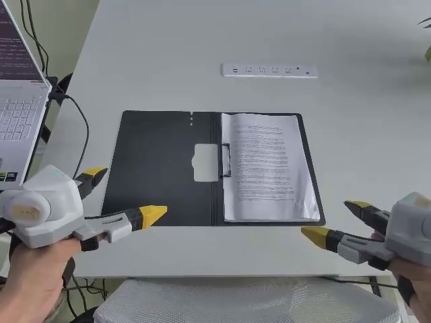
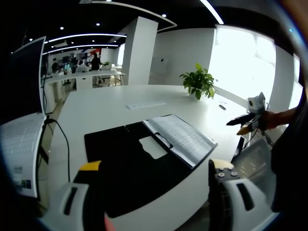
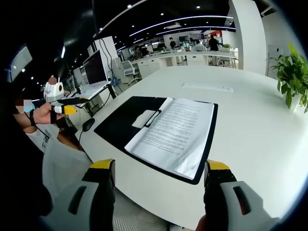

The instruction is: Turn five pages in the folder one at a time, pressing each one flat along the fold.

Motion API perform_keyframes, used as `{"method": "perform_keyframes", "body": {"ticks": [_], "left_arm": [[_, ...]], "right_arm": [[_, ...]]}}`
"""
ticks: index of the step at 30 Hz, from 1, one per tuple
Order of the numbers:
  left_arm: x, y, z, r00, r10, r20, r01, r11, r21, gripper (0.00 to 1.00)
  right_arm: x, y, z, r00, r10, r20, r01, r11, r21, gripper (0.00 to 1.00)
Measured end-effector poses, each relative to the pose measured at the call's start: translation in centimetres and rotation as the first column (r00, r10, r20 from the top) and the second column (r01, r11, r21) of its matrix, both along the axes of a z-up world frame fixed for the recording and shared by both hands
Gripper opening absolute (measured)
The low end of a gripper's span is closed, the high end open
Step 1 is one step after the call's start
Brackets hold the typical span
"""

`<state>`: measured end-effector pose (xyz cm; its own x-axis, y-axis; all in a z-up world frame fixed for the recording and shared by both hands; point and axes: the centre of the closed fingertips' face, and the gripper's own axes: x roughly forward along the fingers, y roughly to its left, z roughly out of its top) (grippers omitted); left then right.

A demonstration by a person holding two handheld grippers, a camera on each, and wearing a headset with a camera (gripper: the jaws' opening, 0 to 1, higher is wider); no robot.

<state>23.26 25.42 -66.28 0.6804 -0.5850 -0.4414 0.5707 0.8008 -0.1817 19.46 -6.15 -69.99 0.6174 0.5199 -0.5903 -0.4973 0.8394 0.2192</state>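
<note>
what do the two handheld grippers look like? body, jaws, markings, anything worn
Both match: the left gripper and right gripper have rounded white plastic bodies and grey tapering jaws with black inner faces and yellow tips. Screw heads show on one jaw in the left gripper view. The left hand wears no glove.

The folder (image 1: 158,168) has a smooth, matt black cover. At 3 o'clock on it, the printed paper pages (image 1: 269,168) look cased in glossy clear plastic. The white tabletop (image 1: 168,54) is smooth and faintly sheened. At 12 o'clock, the power strip (image 1: 269,70) is white plastic.
</note>
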Motion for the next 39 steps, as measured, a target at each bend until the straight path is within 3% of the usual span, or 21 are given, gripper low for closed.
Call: {"method": "perform_keyframes", "body": {"ticks": [11, 29, 34, 39], "left_arm": [[0.1, 0.0, 0.2, 1.000, -0.002, 0.003, 0.002, 1.000, -0.003, 0.89], [1.2, -3.4, 0.6, 0.996, -0.084, 0.014, 0.084, 0.996, -0.006, 0.88], [1.8, -5.2, 0.5, 0.992, -0.123, 0.012, 0.123, 0.992, -0.008, 0.88], [2.5, -8.5, 0.2, 0.983, -0.183, 0.012, 0.184, 0.983, -0.014, 0.87]], "right_arm": [[-0.1, -0.1, 0.1, 1.000, -0.001, 0.004, 0.001, 1.000, 0.000, 0.74], [0.2, -1.1, -0.2, 1.000, -0.011, 0.013, 0.011, 1.000, 0.002, 0.74], [0.2, -1.4, 0.0, 1.000, -0.021, 0.018, 0.021, 1.000, 0.005, 0.74], [0.2, -1.8, 0.1, 0.999, -0.026, 0.024, 0.026, 1.000, 0.003, 0.74]]}}
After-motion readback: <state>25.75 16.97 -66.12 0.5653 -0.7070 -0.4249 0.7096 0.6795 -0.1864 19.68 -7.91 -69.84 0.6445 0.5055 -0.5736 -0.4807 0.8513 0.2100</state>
